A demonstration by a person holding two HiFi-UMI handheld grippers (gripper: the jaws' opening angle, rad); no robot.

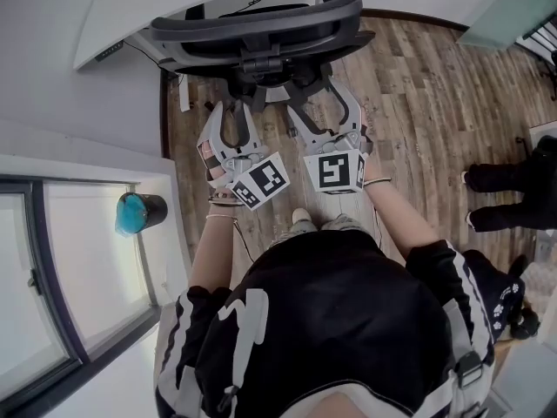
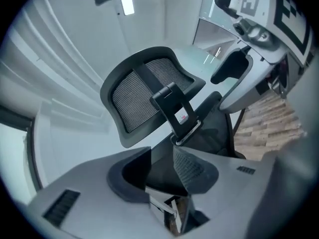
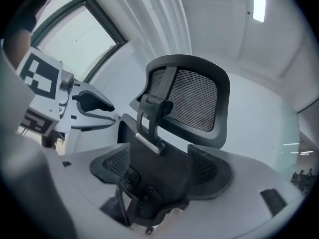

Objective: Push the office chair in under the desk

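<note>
The black office chair (image 1: 257, 26) stands at the top of the head view, its mesh headrest (image 2: 134, 96) (image 3: 194, 101) at the edge of the white desk (image 1: 174, 7). Both grippers point level at the chair's back. My left gripper (image 1: 228, 111) (image 2: 162, 176) has its jaws part-way apart; the dark chair back shows in the gap and no pad visibly presses on it. To its right, my right gripper (image 1: 324, 103) (image 3: 159, 168) is open wide, its pads (image 3: 112, 166) on either side of the back's central spine (image 3: 149, 128) without touching it.
Wood floor (image 1: 418, 103) spreads to the right of the chair. Another person's dark shoes (image 1: 500, 194) stand at the right edge. A black cylinder with a blue top (image 1: 139, 212) sits on the white ledge by the window (image 1: 87, 259) at left.
</note>
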